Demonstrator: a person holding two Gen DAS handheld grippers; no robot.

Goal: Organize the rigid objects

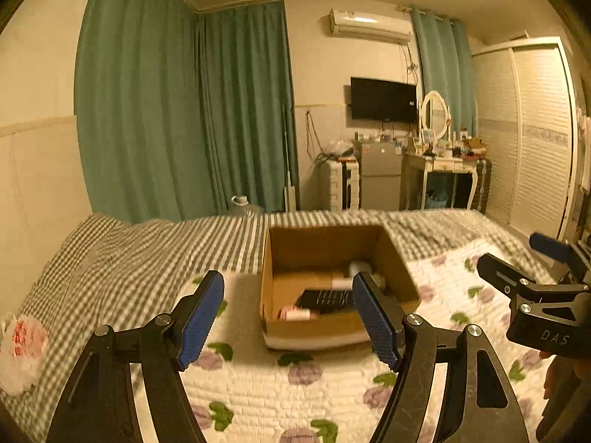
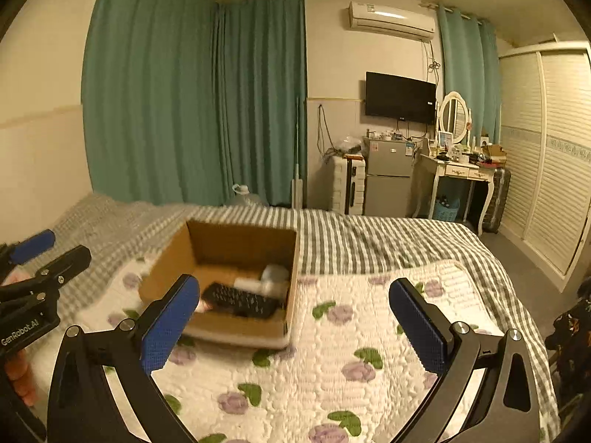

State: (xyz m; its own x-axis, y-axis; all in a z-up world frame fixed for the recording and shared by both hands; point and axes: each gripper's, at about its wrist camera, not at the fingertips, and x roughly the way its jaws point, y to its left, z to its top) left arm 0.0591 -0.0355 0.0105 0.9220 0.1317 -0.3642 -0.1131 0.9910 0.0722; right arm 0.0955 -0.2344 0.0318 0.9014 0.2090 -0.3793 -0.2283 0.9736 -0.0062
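Green curtains (image 2: 192, 103) are hung along the far walls of a bedroom, with a wall-mounted television (image 2: 400, 98), an air conditioner (image 2: 391, 20), a small fridge (image 2: 388, 177) and a dressing table (image 2: 460, 171) seen beyond the foot of the bed (image 2: 388, 236). A grey checked sheet is spread over the bed, and a white quilt (image 2: 332, 361) printed with purple flowers is laid across its near part.

An open cardboard box (image 1: 325, 251) is set on the quilt, close to the quilt's far edge. Inside it a black remote control (image 2: 240, 301) is laid flat on the bottom, with a white bottle-like item (image 2: 271, 277) behind it and a small pinkish item (image 1: 297, 313) at the near wall.

The left gripper (image 1: 288, 313) is held above the quilt in front of the box, jaws spread wide and nothing between them. The right gripper (image 2: 295, 317) is held just beside the box's right wall, likewise spread wide and empty. A white plastic bag (image 1: 22, 350) is seen on the checked sheet at the bed's left edge.
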